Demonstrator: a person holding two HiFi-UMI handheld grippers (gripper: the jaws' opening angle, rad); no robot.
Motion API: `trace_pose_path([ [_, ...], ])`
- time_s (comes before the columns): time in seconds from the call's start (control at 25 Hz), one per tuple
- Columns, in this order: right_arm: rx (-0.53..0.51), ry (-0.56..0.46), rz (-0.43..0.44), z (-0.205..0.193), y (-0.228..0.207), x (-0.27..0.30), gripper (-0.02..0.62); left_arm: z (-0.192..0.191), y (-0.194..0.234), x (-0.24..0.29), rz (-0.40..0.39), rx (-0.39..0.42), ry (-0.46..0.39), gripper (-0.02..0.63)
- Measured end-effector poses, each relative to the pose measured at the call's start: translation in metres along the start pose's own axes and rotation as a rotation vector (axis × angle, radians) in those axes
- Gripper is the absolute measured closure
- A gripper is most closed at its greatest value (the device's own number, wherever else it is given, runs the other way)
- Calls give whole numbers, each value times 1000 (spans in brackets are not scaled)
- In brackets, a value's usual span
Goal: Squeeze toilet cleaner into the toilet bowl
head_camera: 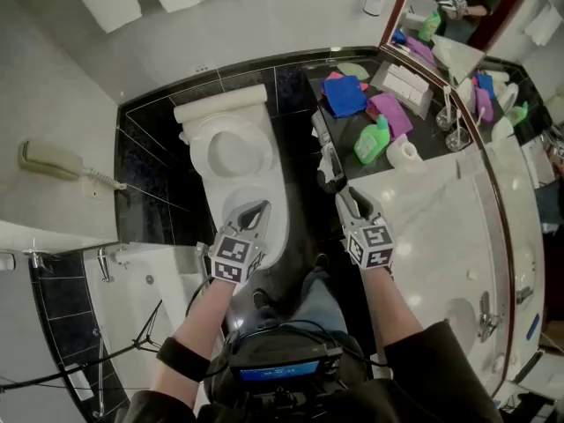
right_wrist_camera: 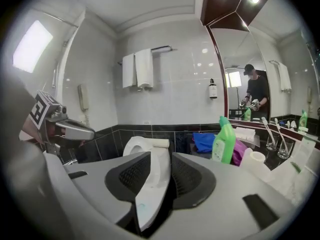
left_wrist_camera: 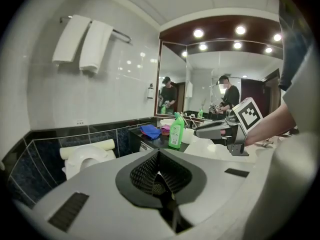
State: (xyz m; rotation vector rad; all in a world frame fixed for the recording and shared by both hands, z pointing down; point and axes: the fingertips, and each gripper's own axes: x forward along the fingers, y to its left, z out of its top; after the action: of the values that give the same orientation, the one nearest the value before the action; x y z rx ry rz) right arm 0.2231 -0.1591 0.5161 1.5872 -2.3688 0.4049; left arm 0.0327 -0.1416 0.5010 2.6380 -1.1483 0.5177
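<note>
Head view puts your left tongs (head_camera: 252, 213) at the near rim of the toilet bowl (head_camera: 231, 150), which lies at 12 o'clock from them; their jaws are pressed together with nothing between them. Your right tongs (head_camera: 338, 192) hang level with them at 3 o'clock; the jaws stand narrowly apart and grip nothing. The green toilet cleaner bottle (head_camera: 373, 141) stands upright on the dark desk (head_camera: 425, 136) at 1 o'clock from the right tongs, clear of both tongs; a blue cloth (head_camera: 345, 95) lies at 11 o'clock from the bottle, a purple cloth (head_camera: 390, 113) just beyond it, and a paper roll (head_camera: 404, 153) at 4 o'clock.
</note>
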Motion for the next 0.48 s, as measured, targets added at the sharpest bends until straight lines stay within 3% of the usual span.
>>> trace_pose_path([
  [0.16,-4,26,114,0,74,-5,526,-12,23,-74,58,-13,-15,604],
  [0.48,-37,64,183,-3,190,-13,555,-43,66,-172,115,-70,-28,604],
])
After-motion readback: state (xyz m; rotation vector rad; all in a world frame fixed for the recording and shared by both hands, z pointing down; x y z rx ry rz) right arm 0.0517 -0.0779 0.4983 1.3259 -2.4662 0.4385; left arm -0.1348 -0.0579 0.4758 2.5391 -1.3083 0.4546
